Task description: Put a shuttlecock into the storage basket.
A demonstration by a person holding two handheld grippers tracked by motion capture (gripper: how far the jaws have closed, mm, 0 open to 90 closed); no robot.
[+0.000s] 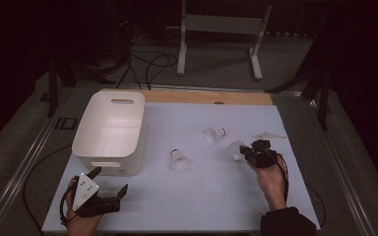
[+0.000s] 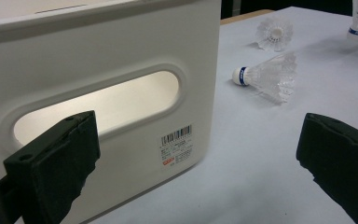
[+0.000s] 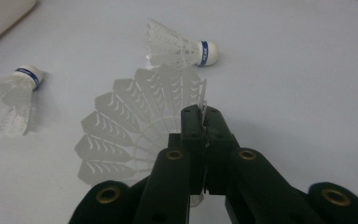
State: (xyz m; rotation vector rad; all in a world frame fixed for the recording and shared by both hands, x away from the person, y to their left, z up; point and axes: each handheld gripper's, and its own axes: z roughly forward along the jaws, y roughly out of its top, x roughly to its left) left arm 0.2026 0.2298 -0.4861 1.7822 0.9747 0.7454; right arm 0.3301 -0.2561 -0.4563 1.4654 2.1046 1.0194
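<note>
Dim room, pale worktop (image 1: pixel 206 196). Right gripper (image 3: pixel 201 116) jaws clenched on shuttlecock (image 3: pixel 135 126) skirt edge, right side of worktop. White bin (image 1: pixel 109 132) far left, nearer left gripper (image 1: pixel 109 184), whose jaws are spread, empty.

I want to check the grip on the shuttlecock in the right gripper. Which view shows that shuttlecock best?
The right gripper view: the held shuttlecock fills the middle, its feather skirt pinched by the shut right gripper. The high view shows it small and pale at that gripper. In the left gripper view I cannot tell it from the others.
</note>
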